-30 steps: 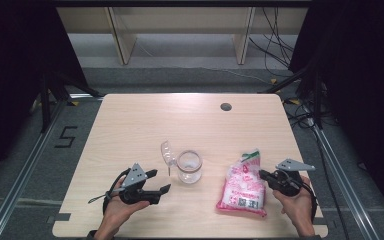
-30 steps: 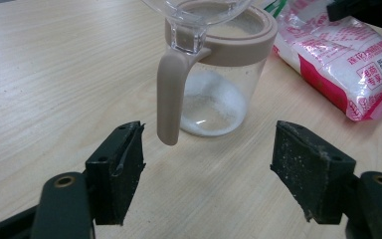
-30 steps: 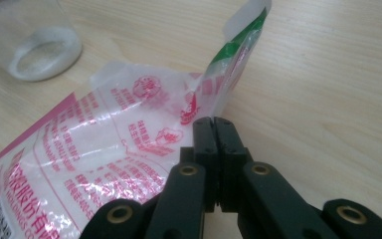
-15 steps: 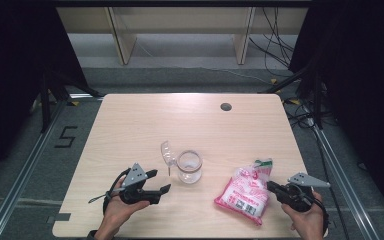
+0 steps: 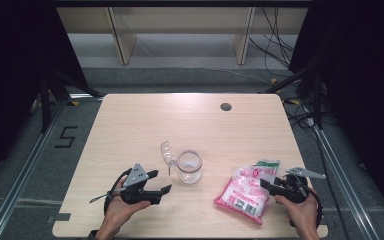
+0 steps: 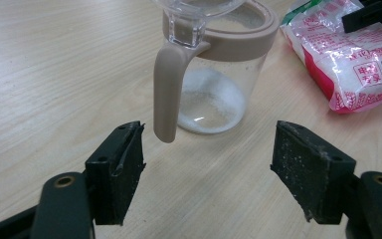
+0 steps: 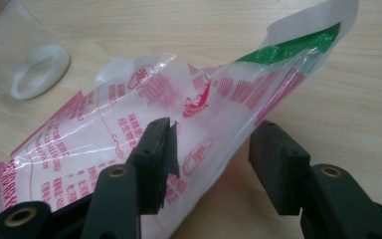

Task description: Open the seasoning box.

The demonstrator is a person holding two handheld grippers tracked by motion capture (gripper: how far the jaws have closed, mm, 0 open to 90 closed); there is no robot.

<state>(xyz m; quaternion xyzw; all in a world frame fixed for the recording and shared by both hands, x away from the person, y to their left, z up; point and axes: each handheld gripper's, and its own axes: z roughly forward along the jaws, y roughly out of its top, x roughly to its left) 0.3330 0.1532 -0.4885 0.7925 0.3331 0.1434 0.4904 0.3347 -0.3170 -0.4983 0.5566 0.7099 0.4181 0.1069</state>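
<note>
Wooden table (image 5: 145,125): left gripper (image 5: 161,181) gapes empty before a jar (image 5: 189,167); right gripper (image 5: 266,182), jaws just opening, straddles a bag (image 5: 242,192) without pinching.

Table (image 5: 145,125), pale wood-grain top, rounded corners; dark round grommet (image 5: 225,106) near its far edge. Floor beyond: grey carpet, loose black cables (image 5: 280,35) at far right, two pale wooden uprights (image 5: 121,35) (under a shelf or bench). Marker "5" (image 5: 64,136) on floor, left of table.
</note>
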